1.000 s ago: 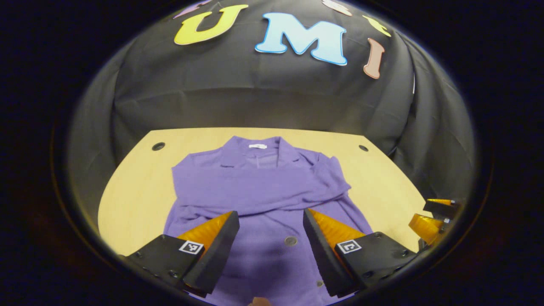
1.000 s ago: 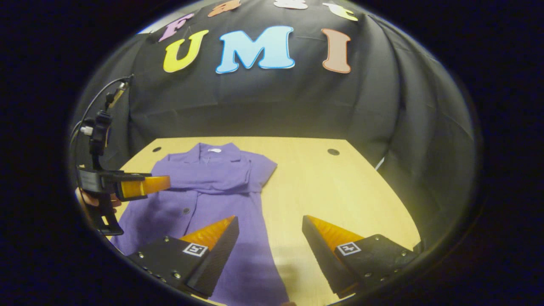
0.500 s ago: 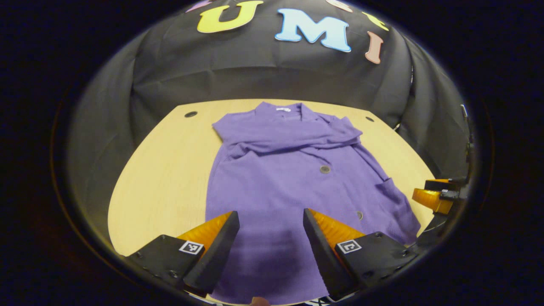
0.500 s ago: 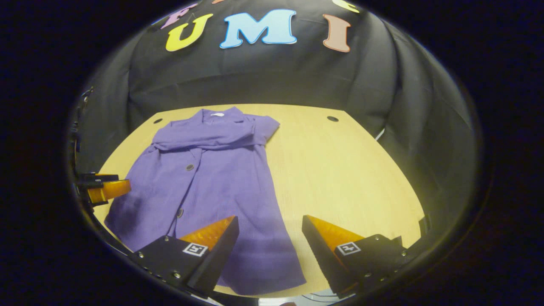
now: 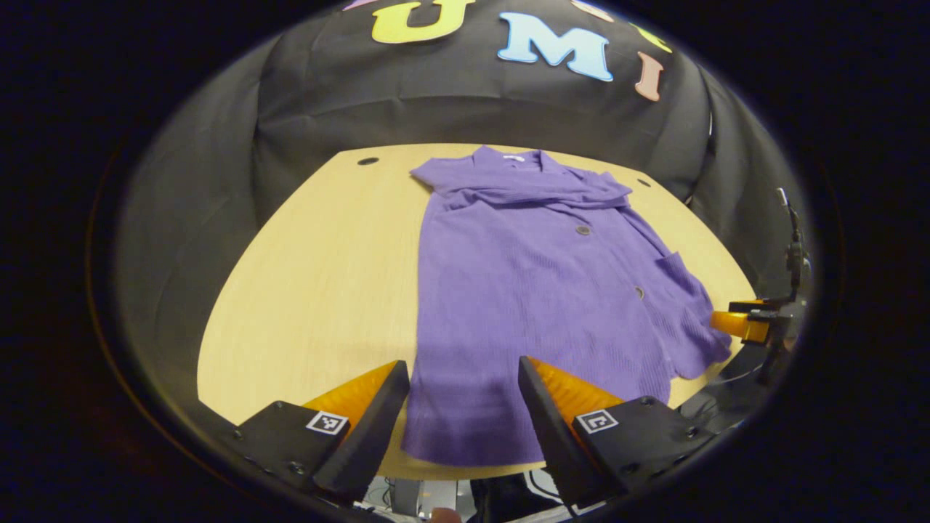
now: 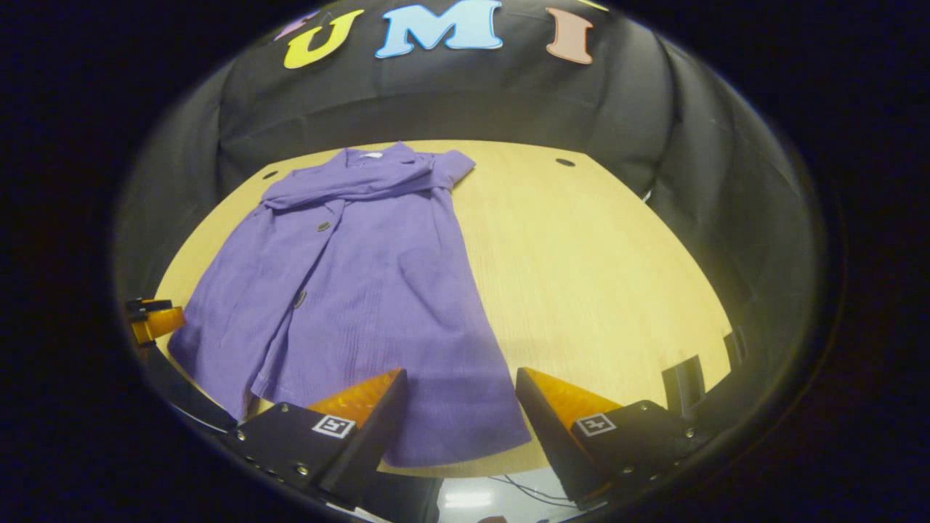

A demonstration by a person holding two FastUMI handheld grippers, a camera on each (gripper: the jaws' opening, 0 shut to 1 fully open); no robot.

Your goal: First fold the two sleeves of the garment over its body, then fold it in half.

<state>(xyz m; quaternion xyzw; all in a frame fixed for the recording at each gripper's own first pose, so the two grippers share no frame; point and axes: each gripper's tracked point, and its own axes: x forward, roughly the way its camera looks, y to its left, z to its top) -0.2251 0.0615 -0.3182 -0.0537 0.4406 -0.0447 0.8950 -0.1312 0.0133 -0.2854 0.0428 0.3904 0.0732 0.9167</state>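
Observation:
A purple buttoned garment point(image 5: 538, 290) lies flat on the wooden table point(image 5: 320, 276), collar at the far side, hem at the near edge. Both sleeves point(image 5: 538, 195) lie folded across its chest below the collar. My left gripper point(image 5: 463, 370) hovers open over the hem's left corner, holding nothing. In the right gripper view the garment point(image 6: 363, 276) spreads to the left, and my right gripper point(image 6: 461, 374) stands open above the hem's right corner. The right gripper point(image 5: 737, 323) peeks in at the far right of the left gripper view. The left gripper point(image 6: 154, 319) sits at the other view's left rim.
Small round holes point(image 5: 368, 160) point(image 6: 565, 162) mark the table's far corners. Bare tabletop point(image 6: 596, 276) stretches right of the garment. Black cloth walls close in the back and sides. The floor shows beyond the table's near edge.
Both grippers have drawn back from over the chest toward the near table edge. The garment's hem and the table's front edge have come into sight. Both stay open; the garment lies still.

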